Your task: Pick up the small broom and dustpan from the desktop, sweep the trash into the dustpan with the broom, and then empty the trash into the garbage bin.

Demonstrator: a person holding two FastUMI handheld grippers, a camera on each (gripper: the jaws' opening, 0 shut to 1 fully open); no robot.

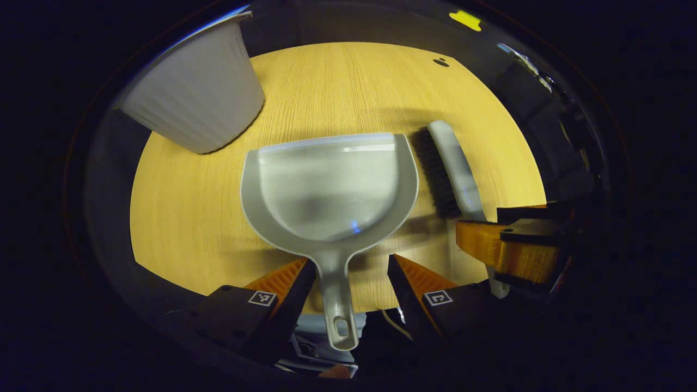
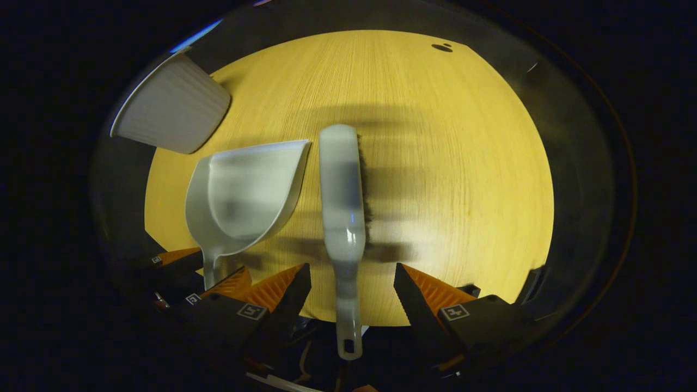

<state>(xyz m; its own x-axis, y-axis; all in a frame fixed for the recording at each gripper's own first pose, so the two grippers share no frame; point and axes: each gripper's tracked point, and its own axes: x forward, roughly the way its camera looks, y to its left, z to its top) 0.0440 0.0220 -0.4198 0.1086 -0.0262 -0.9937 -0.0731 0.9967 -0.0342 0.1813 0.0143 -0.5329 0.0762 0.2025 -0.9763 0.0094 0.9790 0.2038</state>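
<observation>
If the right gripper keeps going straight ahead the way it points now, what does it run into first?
The broom. Its handle already lies between the right gripper's open fingers, running straight ahead along the table, so going forward would slide the fingers along the handle towards the brush head. Depth is hard to judge; the fingers may sit slightly above it.

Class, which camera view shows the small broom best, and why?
The right gripper view: the broom lies full length, centred between that gripper's open fingers, handle towards the camera. The left gripper view shows its head and bristles beside the dustpan, its handle hidden behind the right gripper.
</observation>
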